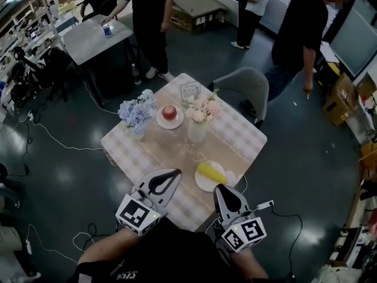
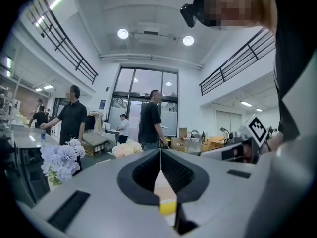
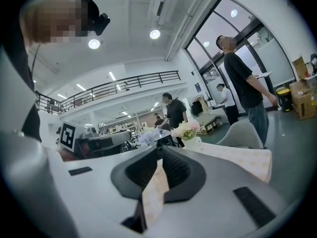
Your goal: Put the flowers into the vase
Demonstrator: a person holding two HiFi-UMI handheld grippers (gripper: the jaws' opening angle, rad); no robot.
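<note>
A white vase [image 1: 197,131] with pale pink and cream flowers [image 1: 201,109] stands near the middle of the checked tablecloth table [image 1: 247,139]. A bunch of blue flowers [image 1: 136,111] sits in a small vase at the table's left. My left gripper [image 1: 176,172] hovers over the near edge, shut, nothing between its jaws. My right gripper [image 1: 220,188] is beside it, shut and empty, just short of a plate [image 1: 202,182] carrying a yellow thing [image 1: 211,173]. The left gripper view has its shut tips [image 2: 160,151], the blue flowers [image 2: 60,157] and the pink flowers [image 2: 127,148]. The right gripper view has its shut tips [image 3: 159,150] and the vase's pink flowers [image 3: 187,129].
A plate with a red apple [image 1: 169,112] lies between the two bouquets, a small card [image 1: 189,89] behind it. A grey chair [image 1: 244,87] stands at the table's far right. Several people stand beyond, near a grey table [image 1: 94,37]. Cables [image 1: 59,140] trail on the dark floor.
</note>
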